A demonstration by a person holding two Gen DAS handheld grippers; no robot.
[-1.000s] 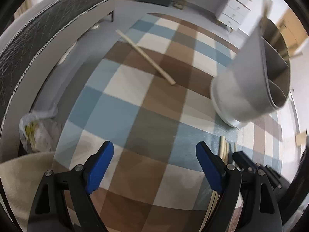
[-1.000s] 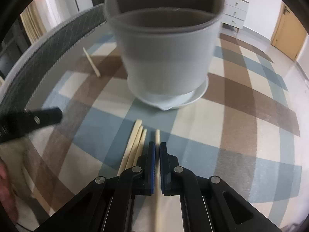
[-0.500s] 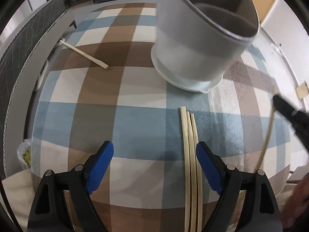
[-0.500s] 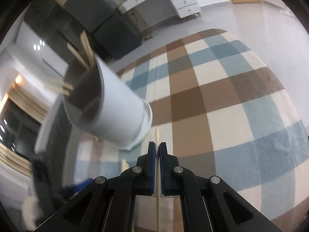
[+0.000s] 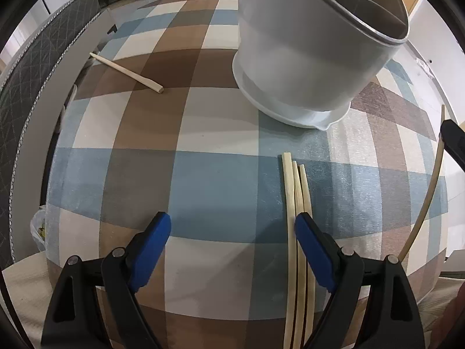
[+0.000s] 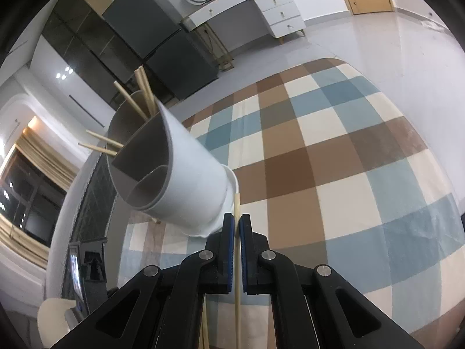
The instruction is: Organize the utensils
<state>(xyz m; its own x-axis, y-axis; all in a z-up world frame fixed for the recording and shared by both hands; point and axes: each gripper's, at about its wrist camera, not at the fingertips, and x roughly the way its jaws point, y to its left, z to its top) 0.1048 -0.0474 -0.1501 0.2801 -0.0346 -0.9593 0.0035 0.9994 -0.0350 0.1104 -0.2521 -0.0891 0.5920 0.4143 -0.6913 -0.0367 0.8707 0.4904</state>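
Observation:
A white utensil holder point(image 5: 314, 49) with grey divided compartments stands on a checked tablecloth point(image 5: 203, 174). In the right wrist view the holder point(image 6: 180, 180) has several chopsticks point(image 6: 139, 93) in its far compartment. My right gripper point(image 6: 237, 226) is shut on one chopstick point(image 6: 237, 258), lifted off the table beside the holder's base. That chopstick also shows at the right edge of the left wrist view point(image 5: 430, 192). My left gripper point(image 5: 232, 232) is open and empty, just above the table. Three chopsticks point(image 5: 296, 203) lie side by side by its right finger. A single chopstick point(image 5: 128, 71) lies far left.
A dark quilted headboard or sofa edge point(image 5: 35, 67) runs along the table's left side. A plastic bag point(image 5: 39, 228) lies on the floor at the left. Dark cabinets point(image 6: 151, 37) and a white desk point(image 6: 261, 3) stand at the back of the room.
My right gripper has lifted the chopstick off the table and tilted upward. My left gripper has swung right, towards the holder and the three chopsticks.

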